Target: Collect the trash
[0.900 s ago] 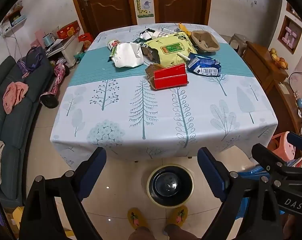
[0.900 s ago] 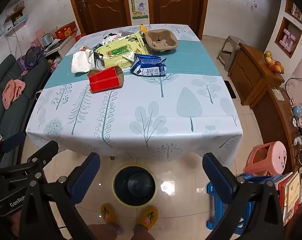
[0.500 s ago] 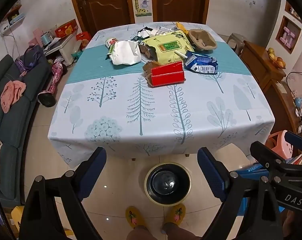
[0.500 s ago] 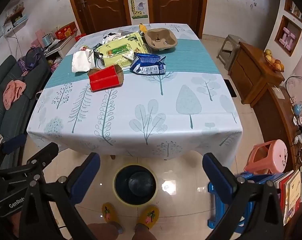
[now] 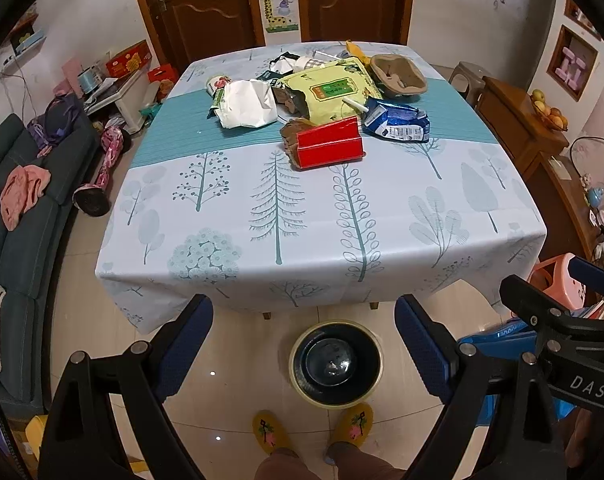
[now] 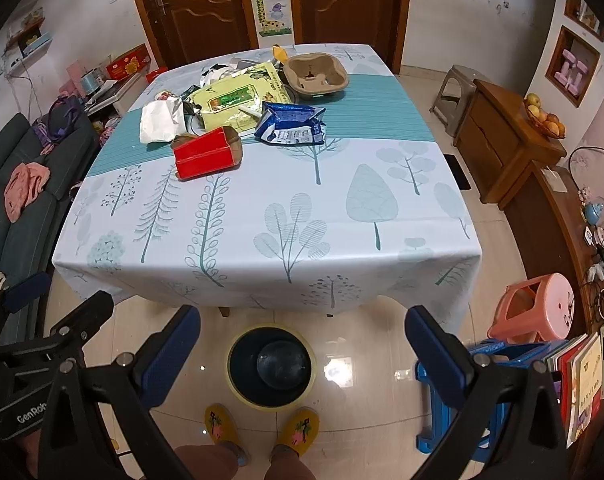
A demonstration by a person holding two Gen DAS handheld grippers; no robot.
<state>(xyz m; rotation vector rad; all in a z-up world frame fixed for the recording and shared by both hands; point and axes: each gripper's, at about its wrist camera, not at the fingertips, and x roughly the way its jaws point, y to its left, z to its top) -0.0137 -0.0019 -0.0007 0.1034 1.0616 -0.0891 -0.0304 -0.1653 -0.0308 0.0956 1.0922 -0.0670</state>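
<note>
I am holding both the left claw [image 5: 303, 334] and right claw [image 6: 302, 344] apart and empty above the bin [image 5: 335, 366], trash pile [image 5: 321, 96] sitting across the counter [image 5: 302, 216] from it, so I am risking knocking the loose wrappers about on a long reach.

Both wrist cameras look steeply down, sharing the table [image 5: 317, 216] and bin [image 6: 272, 364].

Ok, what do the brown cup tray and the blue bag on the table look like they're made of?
Brown cup tray: probably moulded paper pulp, matte and fibrous-looking, with soft rounded cup wells. Blue bag: likely plastic or foil film, glossy, crinkled, catching highlights.
</note>
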